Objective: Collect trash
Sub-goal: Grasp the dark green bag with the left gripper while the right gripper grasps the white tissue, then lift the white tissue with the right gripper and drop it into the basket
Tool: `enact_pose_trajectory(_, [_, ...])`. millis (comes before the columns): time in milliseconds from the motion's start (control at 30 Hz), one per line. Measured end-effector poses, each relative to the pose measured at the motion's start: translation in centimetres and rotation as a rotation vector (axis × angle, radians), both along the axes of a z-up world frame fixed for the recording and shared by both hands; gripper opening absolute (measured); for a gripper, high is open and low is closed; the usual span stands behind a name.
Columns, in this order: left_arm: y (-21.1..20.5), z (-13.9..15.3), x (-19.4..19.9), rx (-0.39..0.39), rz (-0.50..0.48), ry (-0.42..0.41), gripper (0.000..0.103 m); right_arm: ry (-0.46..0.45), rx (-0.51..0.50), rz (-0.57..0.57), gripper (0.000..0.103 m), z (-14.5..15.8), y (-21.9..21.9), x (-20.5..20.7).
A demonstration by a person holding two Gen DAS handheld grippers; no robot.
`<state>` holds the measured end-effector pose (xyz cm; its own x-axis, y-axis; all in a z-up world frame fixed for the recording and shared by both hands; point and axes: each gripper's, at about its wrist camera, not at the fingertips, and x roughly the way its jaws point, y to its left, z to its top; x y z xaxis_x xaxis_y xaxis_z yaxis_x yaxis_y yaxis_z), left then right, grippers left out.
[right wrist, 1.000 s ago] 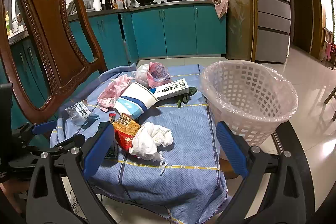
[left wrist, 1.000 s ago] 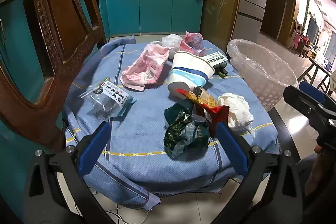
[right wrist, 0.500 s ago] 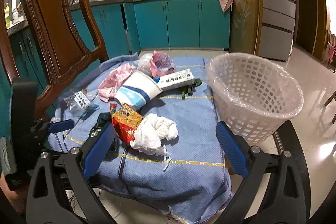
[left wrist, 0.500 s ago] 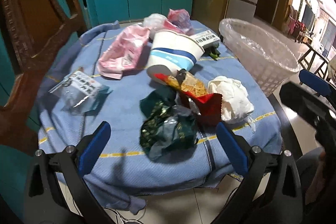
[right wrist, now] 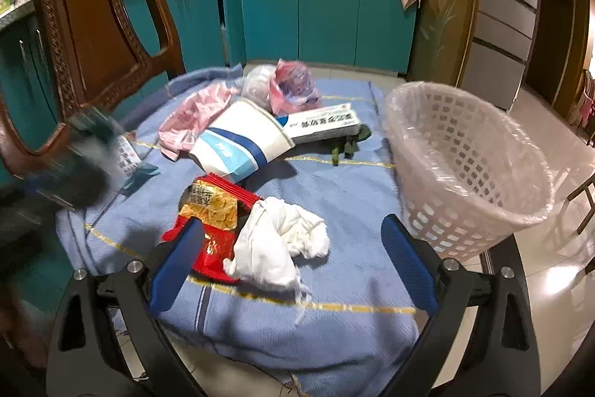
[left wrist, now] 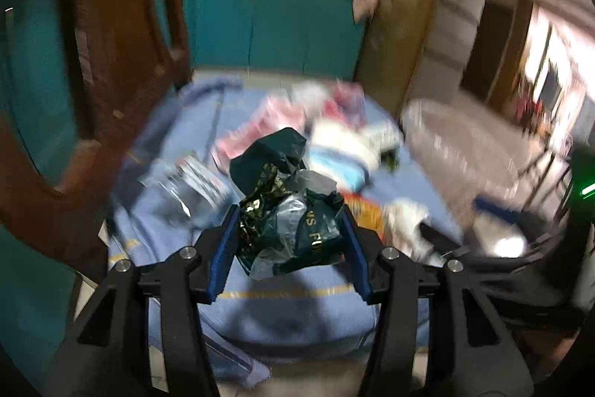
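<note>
Your left tool (left wrist: 288, 233) has just been closing, and its blue pads now clamp the crumpled dark green bag (left wrist: 286, 207), which rides clear above the blue cloth (left wrist: 282, 307) on the bench (the left view is badly smeared, so little else there reads cleanly). In the right view that bag is only a dark blur at about 9 o'clock.

Your right tool (right wrist: 292, 261) has its jaws wide apart with nothing between the pads, hanging over the near edge of the cloth. Just ahead of it, at 12 o'clock, lies the white crumpled tissue (right wrist: 282, 244), touching the red snack wrapper (right wrist: 212, 222) at 11 o'clock. Beyond them the paper bowl (right wrist: 241, 144) lies tipped on its side, with a white box (right wrist: 323, 125) at its 2 o'clock, a pink wrapper (right wrist: 197, 116) at its 10 o'clock and a pink plastic bag (right wrist: 292, 88) behind.

The lined white basket (right wrist: 468, 170) stands at 2 o'clock beside the cloth's edge. A carved wooden chair back (right wrist: 93, 25) rises at 10 o'clock.
</note>
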<state>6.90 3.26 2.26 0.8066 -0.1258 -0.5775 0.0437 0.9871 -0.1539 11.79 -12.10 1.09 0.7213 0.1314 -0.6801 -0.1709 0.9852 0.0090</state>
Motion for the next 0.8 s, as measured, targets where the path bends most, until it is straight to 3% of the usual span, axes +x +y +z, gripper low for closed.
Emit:
enact_pose_trajectory(133, [1.6, 1.7, -0.8, -0.026, 0.074, -0.094, 0.054, 0.084, -0.062, -0.007, 0.078, -2.1, 0.9, 2.5])
enact_pose_trajectory(200, [1.8, 1.6, -0.8, -0.018, 0.083, -0.094, 0.054, 0.161, -0.055, 0.001, 0.056, -3.3, 0.8, 3.4])
enact_pose_trajectory(300, [2.0, 1.2, -0.5, -0.017, 0.078, -0.070, 0.054, 0.168, -0.004, 0.010, 0.040, -3.0, 0.2, 3.2])
enact_pose_trajectory(500, [1.2, 1.6, -0.8, 0.007, 0.052, -0.077, 0.054, -0.014, 0.089, 0.025, 0.039, 1.1, -1.4, -0.4])
enact_pose_trajectory(633, [0.9, 1.3, -0.6, 0.014, 0.024, -0.048, 0.054, -0.108, 0.096, 0.011, 0.039, 2.9, -1.9, -2.3])
enact_pose_trajectory(800, [0.3, 0.9, -0.6, 0.031, 0.005, -0.032, 0.054, -0.101, 0.094, 0.010, 0.039, 2.8, -1.9, -2.0])
